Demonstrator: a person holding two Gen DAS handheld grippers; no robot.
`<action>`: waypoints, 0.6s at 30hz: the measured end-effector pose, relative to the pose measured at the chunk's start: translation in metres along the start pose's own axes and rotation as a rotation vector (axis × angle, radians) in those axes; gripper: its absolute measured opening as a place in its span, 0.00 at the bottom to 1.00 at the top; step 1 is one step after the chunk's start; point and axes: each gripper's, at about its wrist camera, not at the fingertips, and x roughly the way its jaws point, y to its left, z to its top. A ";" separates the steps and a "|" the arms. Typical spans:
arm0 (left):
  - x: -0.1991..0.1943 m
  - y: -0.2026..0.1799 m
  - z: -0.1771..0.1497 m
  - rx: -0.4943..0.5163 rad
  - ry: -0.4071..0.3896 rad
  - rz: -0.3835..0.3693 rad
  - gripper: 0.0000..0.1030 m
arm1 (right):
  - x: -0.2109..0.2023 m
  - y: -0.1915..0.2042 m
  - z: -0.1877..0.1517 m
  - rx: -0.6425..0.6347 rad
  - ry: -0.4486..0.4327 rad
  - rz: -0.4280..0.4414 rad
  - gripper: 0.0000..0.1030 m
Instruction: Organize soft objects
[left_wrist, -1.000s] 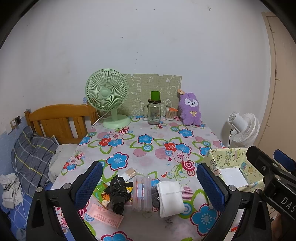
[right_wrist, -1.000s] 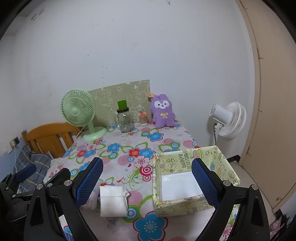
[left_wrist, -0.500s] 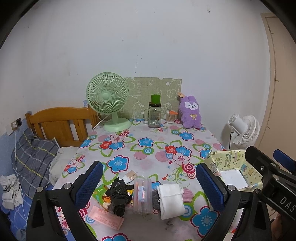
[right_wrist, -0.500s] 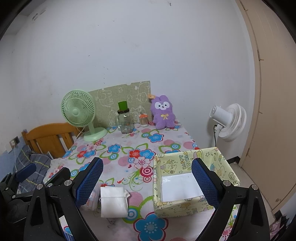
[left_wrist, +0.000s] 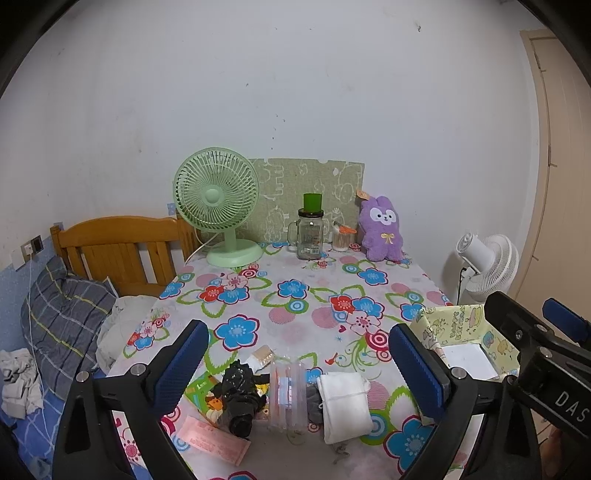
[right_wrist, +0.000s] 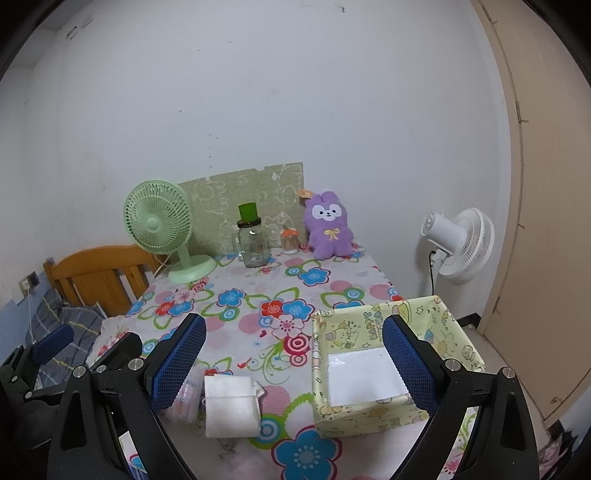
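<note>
While held above the near edge of the floral-patterned tablecloth-covered table (left_wrist: 295, 314), left gripper (left_wrist: 299, 365) levelled forward, blue-padded fingers (left_wrist: 181, 365) spread wide, nothing between them. Right gripper (right_wrist: 295, 365) likewise raised and pointed forward, its blue mesh pads (right_wrist: 406, 362) far apart and empty; seen too at the lower right edge of the left wrist view.

Folded white cloth bundle tied with string (left_wrist: 345, 406) lying flat at lower centre of the left view, below and between the spread fingers, not touched. Same bundle at lower centre-left of the right view (right_wrist: 231, 406), just beside the left-hand pad. Touching its left side: clear plastic pouch (left_wrist: 288, 395), then crumpled black fabric lump (left_wrist: 238, 398).

Yellow cartoon-print fabric storage box (right_wrist: 369, 321) at lower right of the right view, open-topped, white base showing, near the bundle but apart. Purple plush rabbit toy (right_wrist: 328, 229) upright at upper centre, against the wall, well apart from both tools.
</note>
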 end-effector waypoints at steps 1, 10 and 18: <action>0.001 0.000 0.001 0.002 -0.001 0.001 0.96 | 0.001 0.001 0.000 0.002 0.001 0.002 0.95; 0.012 0.010 0.002 0.012 0.010 -0.008 0.95 | 0.013 0.013 0.000 -0.014 0.009 0.014 0.94; 0.030 0.019 -0.010 0.003 0.051 0.013 0.93 | 0.035 0.026 -0.010 -0.027 0.046 0.030 0.92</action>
